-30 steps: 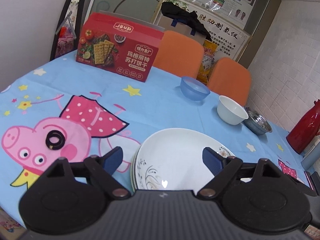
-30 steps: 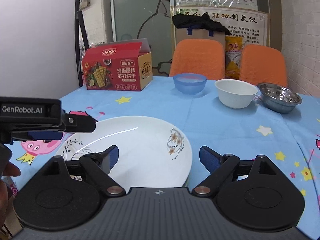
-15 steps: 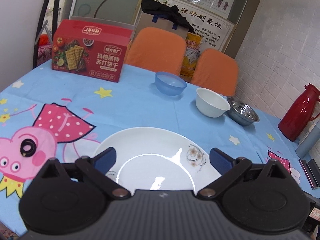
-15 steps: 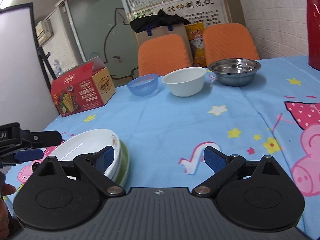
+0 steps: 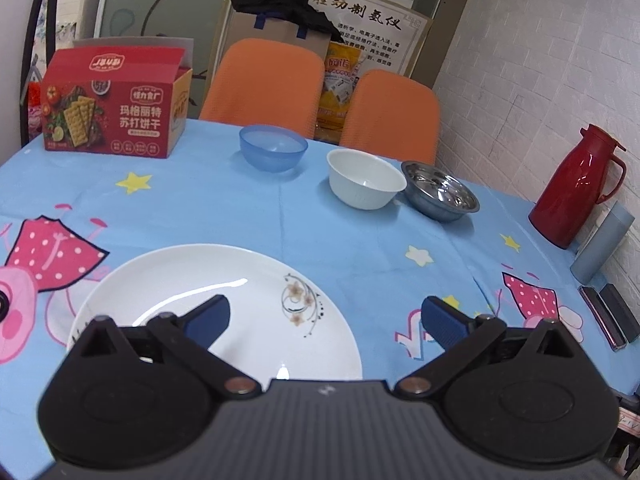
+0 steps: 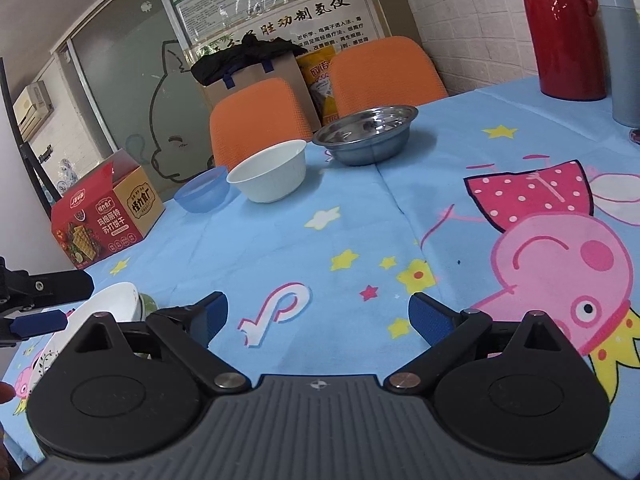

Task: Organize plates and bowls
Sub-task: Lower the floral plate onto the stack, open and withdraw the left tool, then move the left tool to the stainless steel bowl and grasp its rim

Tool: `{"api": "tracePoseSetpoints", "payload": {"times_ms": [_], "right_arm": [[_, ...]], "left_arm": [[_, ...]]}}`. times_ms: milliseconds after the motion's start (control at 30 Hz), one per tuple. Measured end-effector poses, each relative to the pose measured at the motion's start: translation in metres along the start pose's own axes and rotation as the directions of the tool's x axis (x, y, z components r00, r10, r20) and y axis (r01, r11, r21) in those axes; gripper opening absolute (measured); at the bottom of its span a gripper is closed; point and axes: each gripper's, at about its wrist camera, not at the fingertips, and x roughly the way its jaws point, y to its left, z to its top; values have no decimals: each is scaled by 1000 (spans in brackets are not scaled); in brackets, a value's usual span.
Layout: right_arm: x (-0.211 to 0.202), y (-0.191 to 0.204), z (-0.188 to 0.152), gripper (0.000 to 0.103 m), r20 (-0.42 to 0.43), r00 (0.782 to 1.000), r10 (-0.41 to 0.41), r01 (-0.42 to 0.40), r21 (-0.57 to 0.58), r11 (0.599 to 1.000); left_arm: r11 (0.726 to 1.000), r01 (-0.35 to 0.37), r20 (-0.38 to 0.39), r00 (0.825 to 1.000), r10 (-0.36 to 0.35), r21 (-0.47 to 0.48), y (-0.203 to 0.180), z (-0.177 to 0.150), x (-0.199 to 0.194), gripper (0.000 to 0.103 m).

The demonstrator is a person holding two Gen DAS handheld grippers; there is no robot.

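A stack of white plates with a flower print lies on the blue tablecloth just under my left gripper, which is open and empty above its right half. The stack also shows in the right wrist view at the lower left. A blue bowl, a white bowl and a steel bowl stand in a row at the far side. My right gripper is open and empty over bare cloth, right of the stack. The bowls lie ahead of it.
A red cracker box stands at the far left. A red thermos and a grey bottle stand at the right edge, with small dark cases near them. Two orange chairs stand behind the table.
Both grippers have swung to the right. The plate stack has slid left in both views. The bowls and the thermos now show more centrally. Both grippers stay open.
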Motion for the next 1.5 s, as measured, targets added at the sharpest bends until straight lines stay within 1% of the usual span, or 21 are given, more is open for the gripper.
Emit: {"api": "tracePoseSetpoints", "payload": {"times_ms": [300, 600, 700, 800, 900, 1033, 1133, 1233, 1267, 1367, 1433, 1500], "right_arm": [[-3, -16, 2, 103, 0, 1000, -4, 4, 23, 1000], [2, -18, 1, 103, -17, 1000, 4, -3, 16, 1000], [4, -16, 6, 103, -16, 1000, 19, -19, 10, 1000], [6, -15, 18, 103, 7, 999, 33, -33, -11, 999], [9, -17, 39, 103, 45, 999, 26, -24, -43, 999], [18, -29, 78, 103, 98, 995, -14, 23, -90, 996], [34, -42, 110, 103, 124, 991, -57, 73, -124, 990], [62, -58, 138, 103, 108, 989, -98, 111, -128, 986], [73, -64, 147, 103, 91, 990, -107, 118, -126, 985], [106, -74, 169, 103, 48, 988, -144, 149, -127, 981], [127, -78, 178, 103, 25, 986, -165, 167, -126, 978], [145, -81, 183, 103, 3, 986, -165, 165, -115, 980]], "left_arm": [[1000, 16, -28, 999, -16, 26, -17, -2, 12, 101], [1000, 18, -63, 998, -16, 24, -21, -3, 25, 101], [1000, 18, -74, 997, -16, 25, -23, -2, 29, 101], [999, 35, -88, 996, -32, 30, -27, 4, 35, 101], [996, 73, -90, 994, -69, 49, -35, 15, 39, 101], [986, 164, -123, 980, -158, 38, -46, 39, 52, 101], [981, 184, -127, 976, -176, 56, -56, 60, 64, 101], [979, 179, -130, 977, -167, 93, -71, 82, 85, 101], [977, 192, -138, 974, -178, 97, -76, 89, 93, 101], [962, 266, -154, 955, -253, 69, -93, 121, 123, 101], [956, 286, -137, 952, -275, 61, -104, 141, 145, 101], [952, 298, -134, 949, -287, 71, -113, 157, 173, 101]]}}
